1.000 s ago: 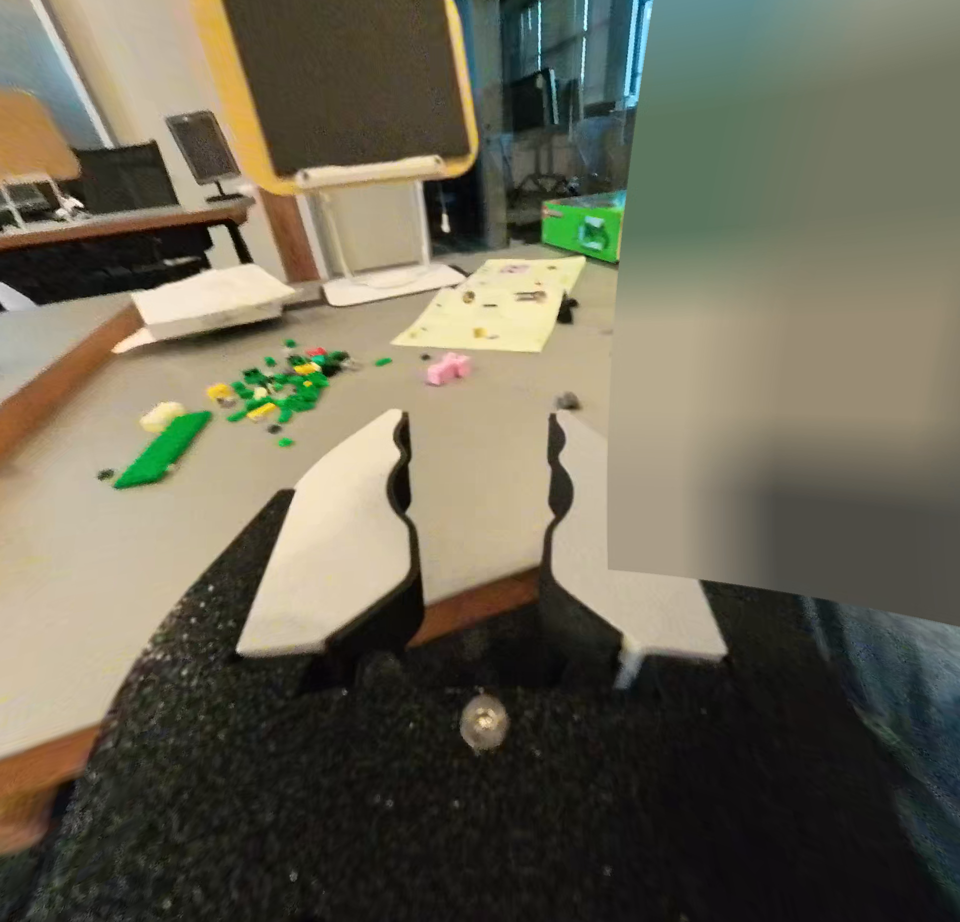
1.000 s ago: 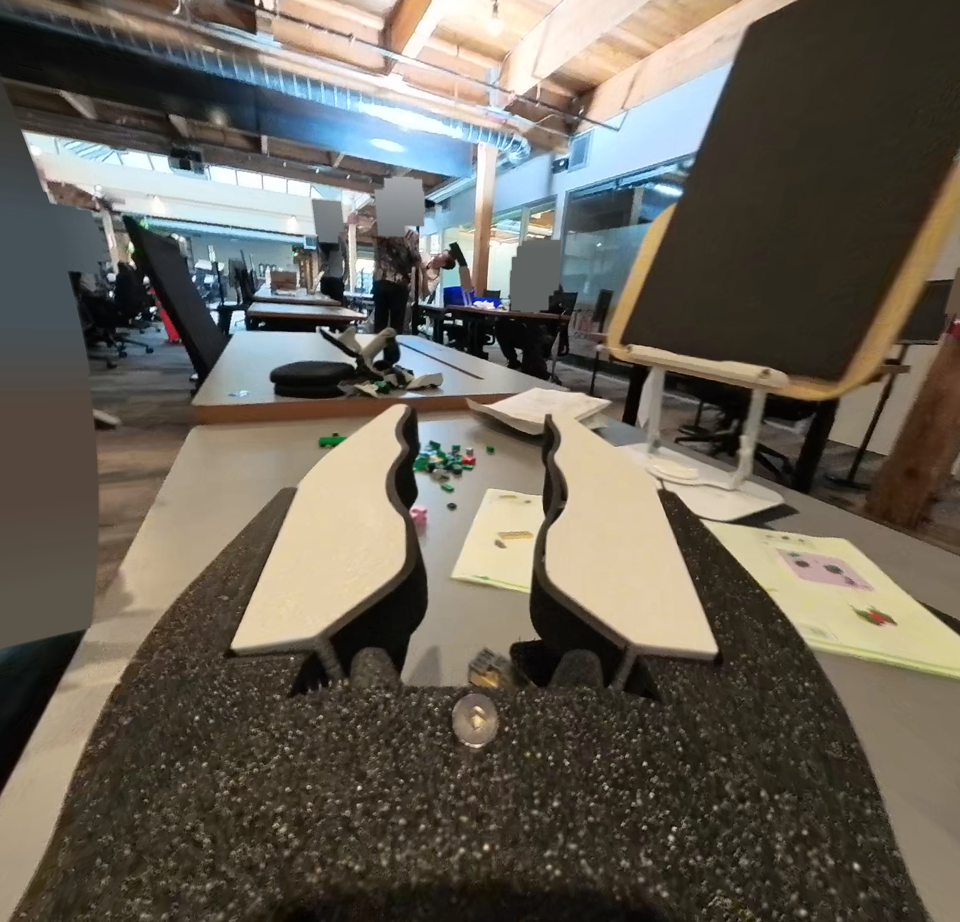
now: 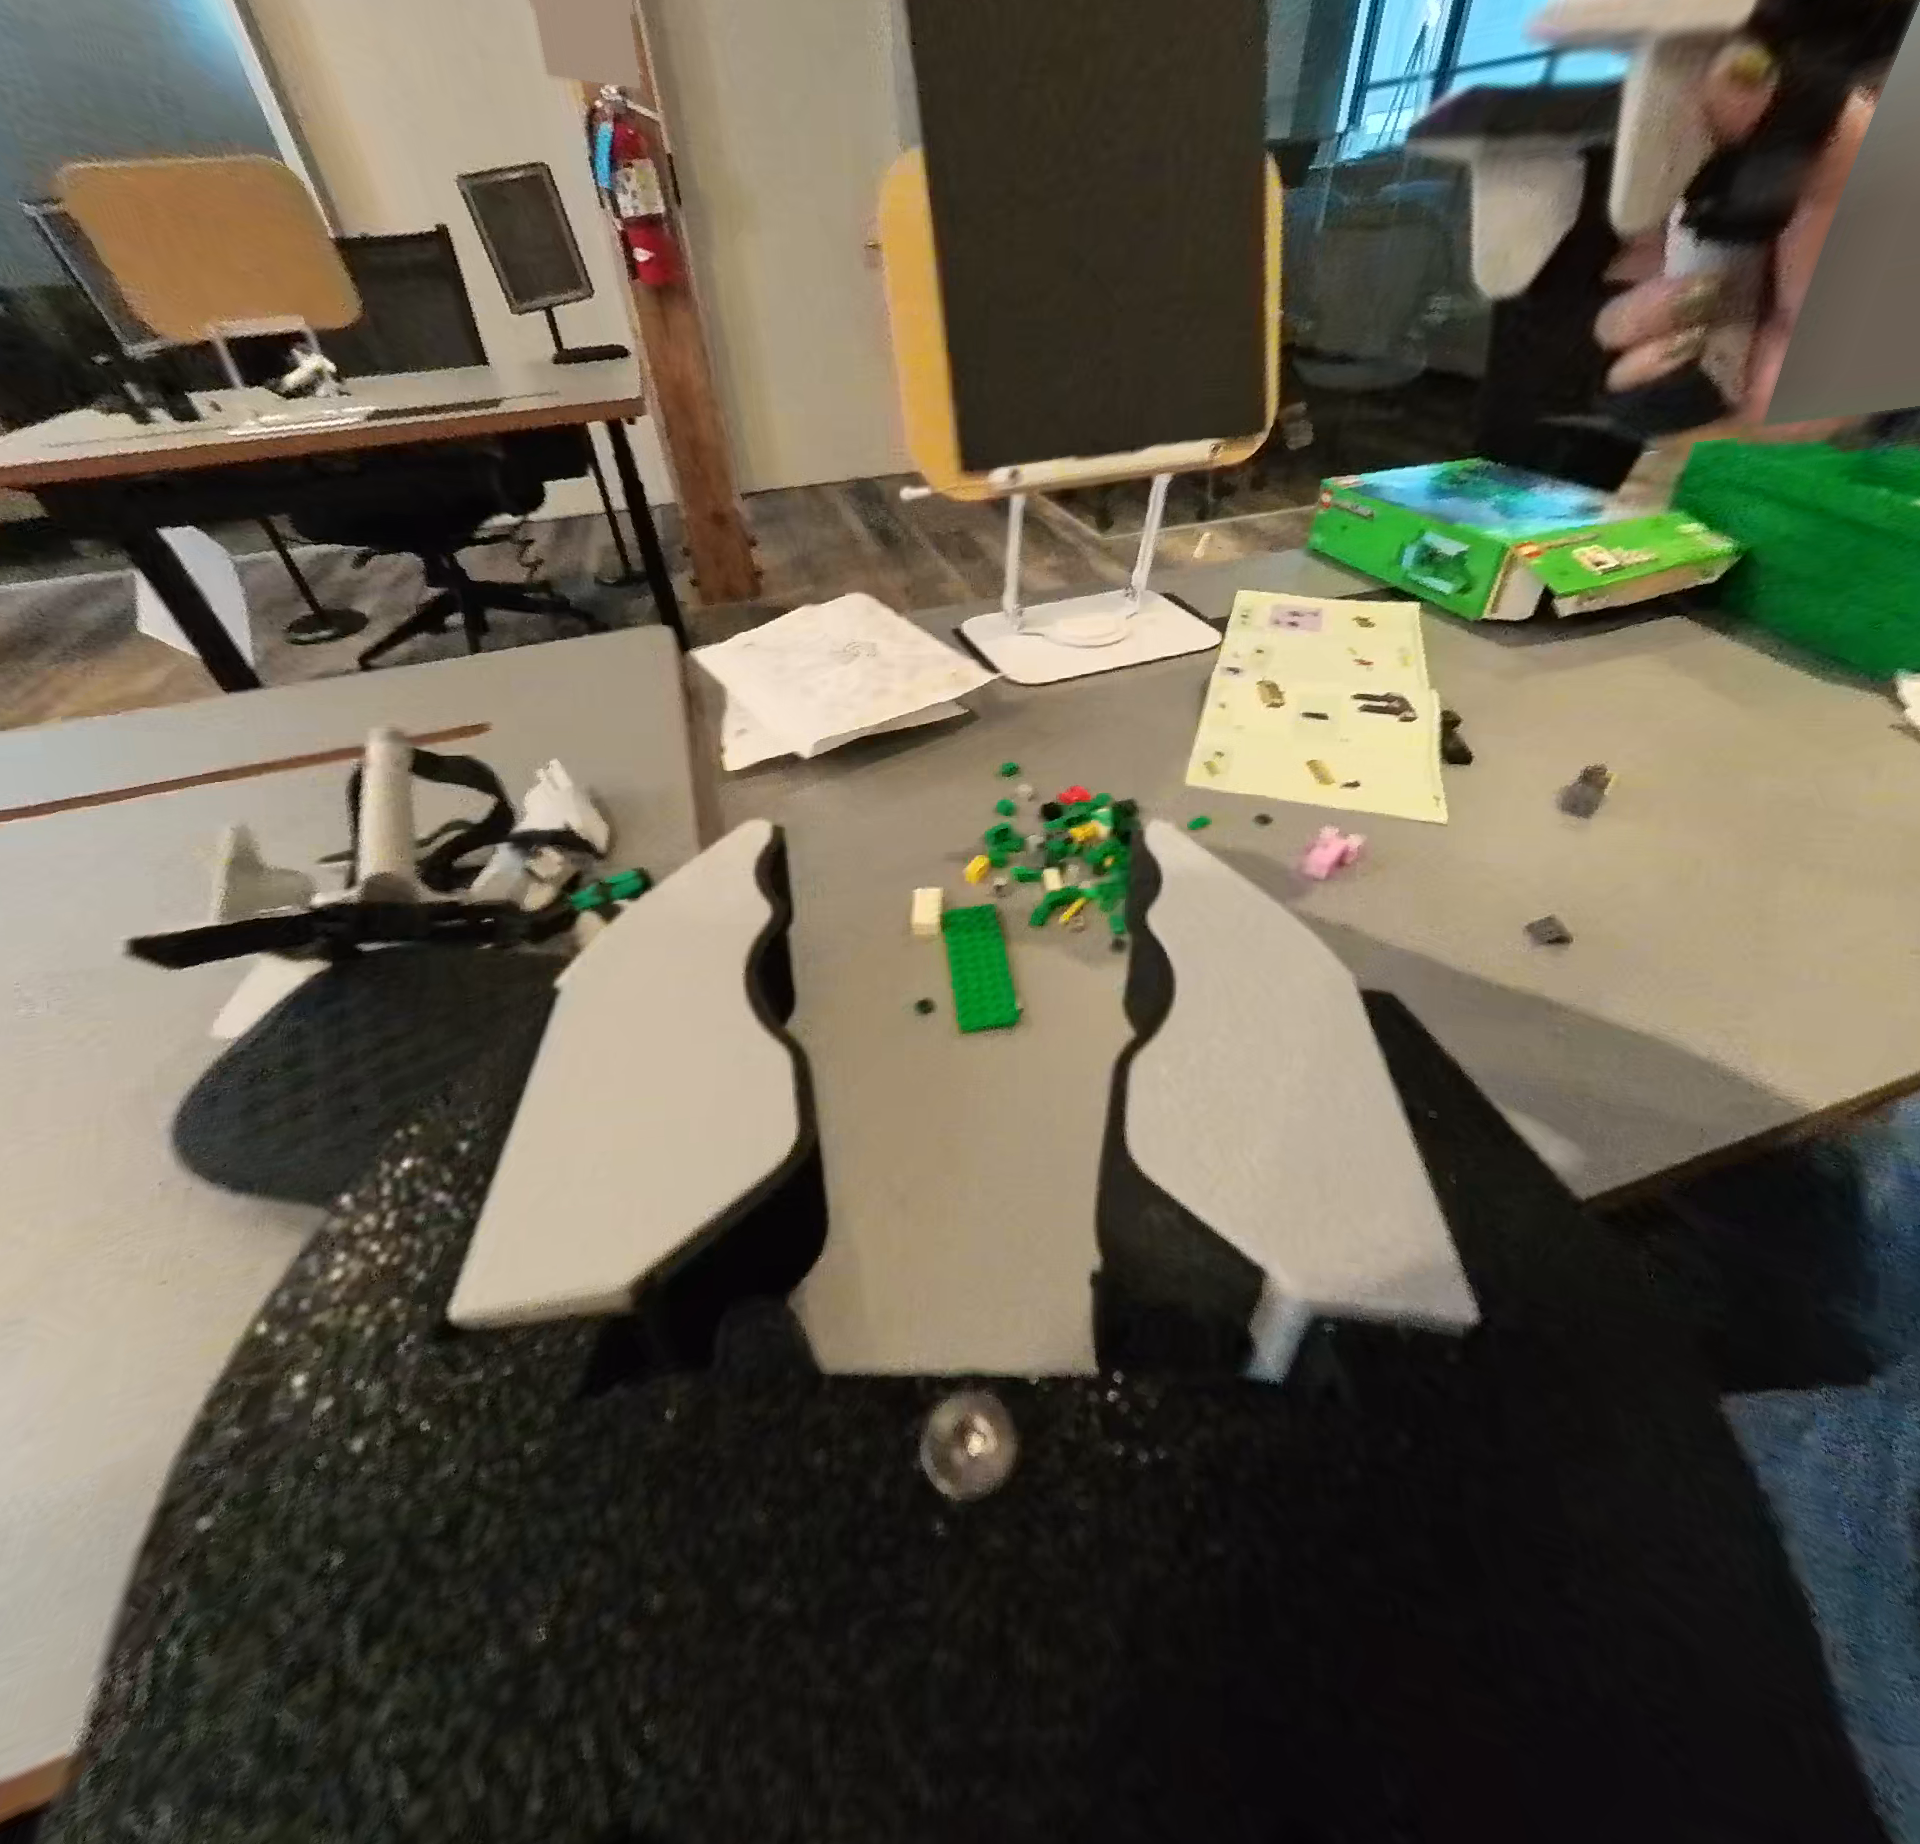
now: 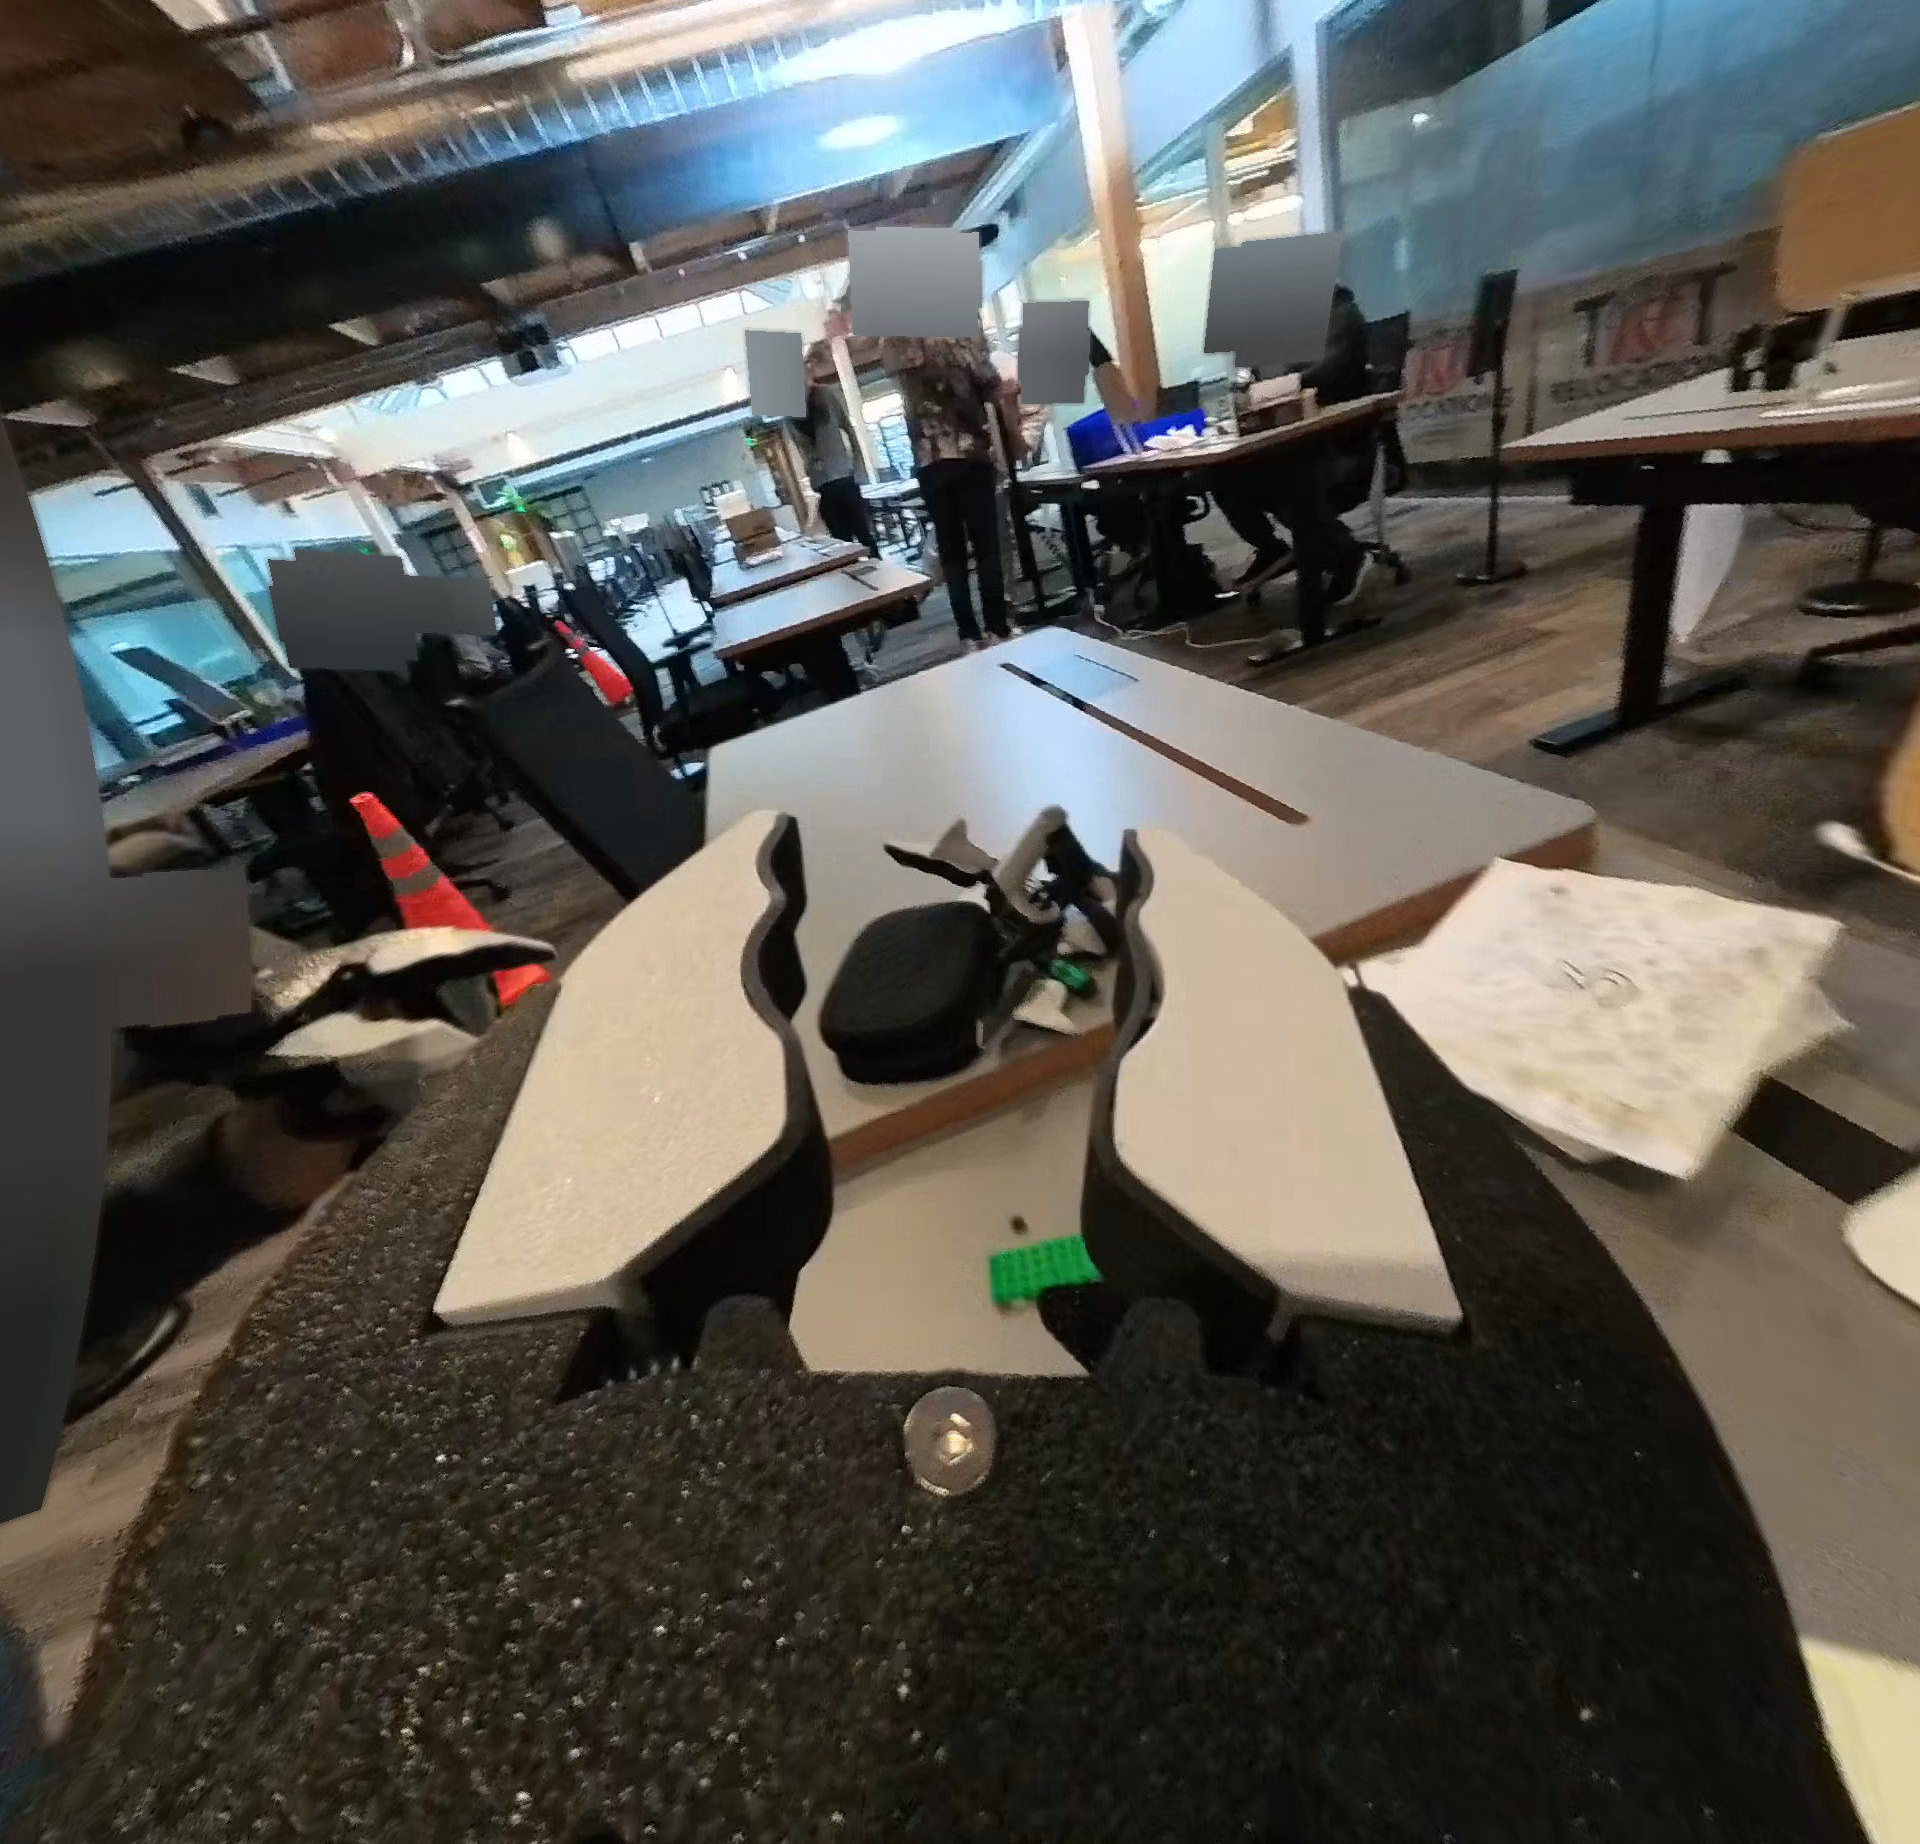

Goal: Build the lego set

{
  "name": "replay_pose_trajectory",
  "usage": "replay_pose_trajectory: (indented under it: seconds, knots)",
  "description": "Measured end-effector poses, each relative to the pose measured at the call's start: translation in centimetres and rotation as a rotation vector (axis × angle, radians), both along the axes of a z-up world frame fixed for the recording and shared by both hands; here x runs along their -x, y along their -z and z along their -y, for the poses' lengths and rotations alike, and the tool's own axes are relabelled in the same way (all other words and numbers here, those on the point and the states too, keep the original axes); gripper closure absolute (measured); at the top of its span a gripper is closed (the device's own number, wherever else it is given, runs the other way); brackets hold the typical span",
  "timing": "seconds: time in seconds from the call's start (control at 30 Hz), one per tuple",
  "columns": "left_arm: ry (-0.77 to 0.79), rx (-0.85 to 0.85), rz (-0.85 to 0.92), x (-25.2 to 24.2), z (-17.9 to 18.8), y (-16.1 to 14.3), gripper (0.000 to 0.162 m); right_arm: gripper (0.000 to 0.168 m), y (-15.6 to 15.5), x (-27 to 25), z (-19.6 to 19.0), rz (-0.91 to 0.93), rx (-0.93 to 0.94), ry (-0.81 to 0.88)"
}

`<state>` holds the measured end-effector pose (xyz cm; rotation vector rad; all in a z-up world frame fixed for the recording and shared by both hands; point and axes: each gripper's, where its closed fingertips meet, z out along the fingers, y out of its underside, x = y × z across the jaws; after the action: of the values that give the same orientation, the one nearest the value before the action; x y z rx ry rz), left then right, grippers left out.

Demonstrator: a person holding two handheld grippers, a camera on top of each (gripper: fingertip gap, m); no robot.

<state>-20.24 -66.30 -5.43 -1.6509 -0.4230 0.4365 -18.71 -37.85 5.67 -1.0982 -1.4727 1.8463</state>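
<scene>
A long green lego plate (image 3: 981, 967) lies on the grey table (image 3: 1558, 1015), seen between my open fingers in the left wrist view. Behind it is a scatter of small green, yellow and red lego pieces (image 3: 1070, 854) and a cream brick (image 3: 926, 909). A pink lego piece (image 3: 1330, 852) lies to the right. My left gripper (image 3: 961, 849) is open and empty above the table. My right gripper (image 4: 961, 849) is open and empty; the green plate (image 4: 1042, 1268) shows low between its fingers. The right gripper also appears blurred at the top right of the left wrist view (image 3: 1621, 132).
A yellow instruction sheet (image 3: 1325, 719) and a green lego box (image 3: 1507, 537) lie at the back right. A white paper bag (image 3: 831, 677), a dark board on a white stand (image 3: 1086, 236), and a black case with straps (image 4: 909, 989) on the adjoining table. The gap from one gripper's tips to the other's is roughly 30 cm.
Both grippers have swung to the left. The lego pile now sits centred between my left fingers. The right view has turned from the pile toward the adjoining table. Both stay open.
</scene>
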Motion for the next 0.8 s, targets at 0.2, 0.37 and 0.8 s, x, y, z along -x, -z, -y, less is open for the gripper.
replay_pose_trajectory:
  seconds: [0.2,0.37,0.8]
  knots:
    - [-0.027,-0.011,-0.016,2.5,4.0,-0.7,0.098,0.112,-0.7,5.3,5.0,-0.001,-0.012,-0.061]
    - [-0.019,-0.033,0.016,1.9,7.0,-1.3,0.097,0.111,-1.8,11.1,10.6,-0.017,0.068,-0.117]
    - [-0.217,-0.019,0.032,1.7,15.5,-7.3,0.099,0.111,-9.7,13.8,13.5,-0.205,-0.033,0.050]
